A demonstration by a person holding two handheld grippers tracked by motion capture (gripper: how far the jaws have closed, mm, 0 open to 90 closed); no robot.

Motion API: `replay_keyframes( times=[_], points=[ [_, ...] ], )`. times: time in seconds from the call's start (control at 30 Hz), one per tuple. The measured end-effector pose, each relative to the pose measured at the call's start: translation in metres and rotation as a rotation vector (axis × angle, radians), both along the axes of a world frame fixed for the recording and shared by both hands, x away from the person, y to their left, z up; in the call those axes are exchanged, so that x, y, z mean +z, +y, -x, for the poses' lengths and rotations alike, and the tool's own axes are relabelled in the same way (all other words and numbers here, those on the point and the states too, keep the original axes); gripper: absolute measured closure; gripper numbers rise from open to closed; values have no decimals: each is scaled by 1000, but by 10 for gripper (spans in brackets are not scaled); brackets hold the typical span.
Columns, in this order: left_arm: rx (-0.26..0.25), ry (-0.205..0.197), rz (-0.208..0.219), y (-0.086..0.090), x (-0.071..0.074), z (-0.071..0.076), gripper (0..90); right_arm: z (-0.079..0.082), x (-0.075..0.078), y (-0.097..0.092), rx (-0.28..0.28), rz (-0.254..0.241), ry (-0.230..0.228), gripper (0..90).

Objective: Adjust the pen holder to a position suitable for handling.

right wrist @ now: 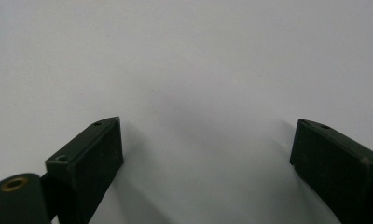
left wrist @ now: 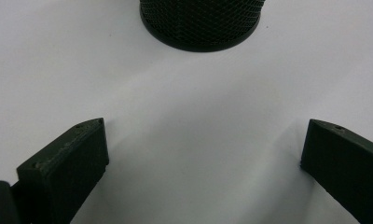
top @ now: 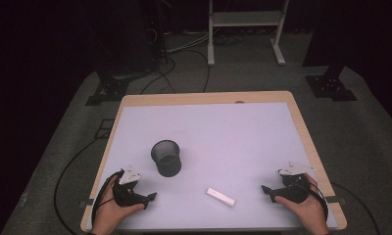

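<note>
A black mesh cup (top: 166, 157) stands upright on the white table surface (top: 223, 132), left of centre. A small white stick-shaped block (top: 221, 197) lies flat near the front edge, right of the cup. My left gripper (top: 152, 197) rests low at the front left, held by a hand, and points right. In the left gripper view its jaws stand wide apart with nothing between them, and the mesh cup's base (left wrist: 201, 23) sits ahead. My right gripper (top: 265, 191) rests at the front right and points left toward the block. Its jaws are also wide apart over bare table.
The table has a wooden rim (top: 302, 122). Beyond it on the grey floor lie cables (top: 184, 54), black stand bases (top: 108, 90) and a white metal frame (top: 245, 29). The surroundings are dark.
</note>
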State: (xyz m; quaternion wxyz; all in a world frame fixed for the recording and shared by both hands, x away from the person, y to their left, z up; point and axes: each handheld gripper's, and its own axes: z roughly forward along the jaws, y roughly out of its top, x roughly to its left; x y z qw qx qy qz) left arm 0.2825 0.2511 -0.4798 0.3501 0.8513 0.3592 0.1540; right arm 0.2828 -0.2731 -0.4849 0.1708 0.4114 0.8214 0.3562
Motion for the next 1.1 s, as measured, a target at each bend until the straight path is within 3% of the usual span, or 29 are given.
replay_keyframes(
  times=[0.2,0.3,0.57,0.77,0.97,1.1],
  points=[
    [15,-10,9,4,2,1,46,0,0,0,-1,0,-1,82],
    [27,-8,9,7,4,0,136,0,0,0,-2,0,-2,82],
    [42,-32,28,13,16,-5,154,0,0,0,-2,0,-1,82],
    [45,-25,50,10,27,-5,177,0,0,0,-1,0,-1,82],
    [27,-32,44,6,39,-7,230,0,0,0,-2,-1,-1,82],
    [35,-16,51,5,46,-12,251,0,0,0,-2,-1,-1,82]
  ],
)
